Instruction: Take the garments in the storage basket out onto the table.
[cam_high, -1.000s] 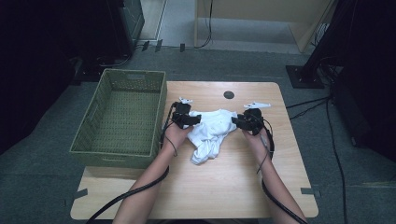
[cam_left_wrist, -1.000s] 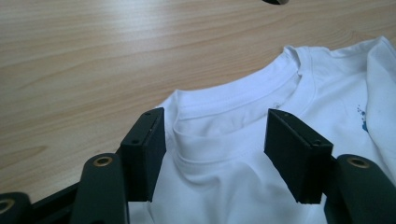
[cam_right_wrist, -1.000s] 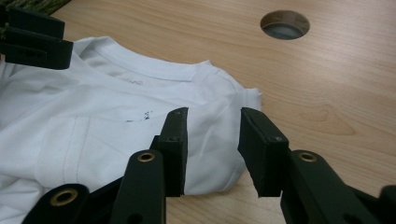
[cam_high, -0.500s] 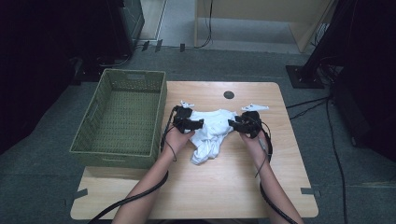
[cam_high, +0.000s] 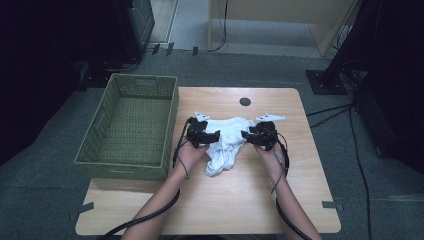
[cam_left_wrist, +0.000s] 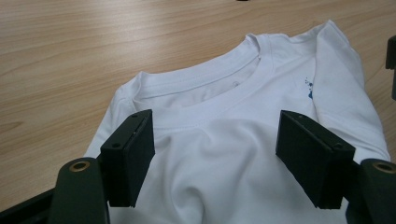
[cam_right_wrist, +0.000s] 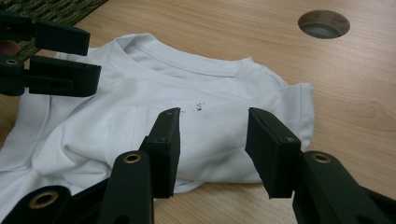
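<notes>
A white T-shirt (cam_high: 227, 140) lies crumpled in the middle of the wooden table (cam_high: 280, 200), collar toward the far side, with a small blue stain (cam_left_wrist: 308, 88) near the collar. My left gripper (cam_high: 214, 135) is at the shirt's left shoulder. Its jaws (cam_left_wrist: 215, 140) are open and have just been opening, with the cloth lying loose beneath and between them. My right gripper (cam_high: 246, 134) is at the right shoulder. It is open too (cam_right_wrist: 212, 121), its jaws have just been opening, and they straddle the sleeve fold without pressing it. The left gripper (cam_right_wrist: 93, 58) also shows in the right gripper view.
A green woven basket (cam_high: 165, 125) stands empty along the table's left side, close to my left hand. A round hole (cam_high: 245, 101) sits in the tabletop beyond the shirt. Cables trail from both grippers toward the near edge.
Both grippers' jaws have spread apart and let go of the shirt's shoulders. The left gripper shifted slightly toward the shirt. The right hand has hardly moved.
</notes>
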